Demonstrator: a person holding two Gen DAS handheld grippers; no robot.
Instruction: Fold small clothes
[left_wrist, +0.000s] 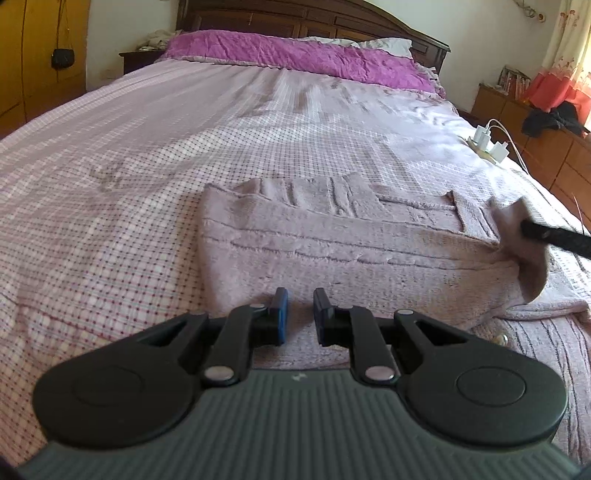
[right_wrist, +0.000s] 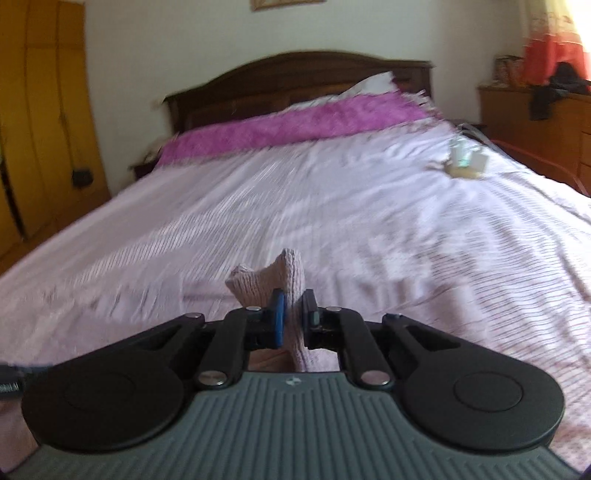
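2 handheld grippers work over a bed (left_wrist: 110, 155) covered in a pink checked sheet. Nearest in the left wrist view, the left gripper (left_wrist: 300, 306) hovers low over the near edge of a small knitted garment (left_wrist: 332, 236), its fingers narrow with a slim gap between them and nothing pinched; whether the tips touch the knit cannot be told. The garment, a pale mauve piece with raised ribs, lies mostly flat across the near middle of the bed, with what looks like 1 layer already laid over another along its far side.

At its right end, the right gripper (right_wrist: 293, 310) has its fingers clamped on a corner of the garment, lifting that corner off the bed into a small peak. Its own view is blurred.

As a judgement, folding is underway but unfinished: the lifted corner is yet to be carried across and laid down, and the edges are not squared.

Farther off, a power strip (left_wrist: 487, 147) with white chargers lies near the bed's right edge. At the headboard, a purple blanket (left_wrist: 295, 55) crosses the bed.
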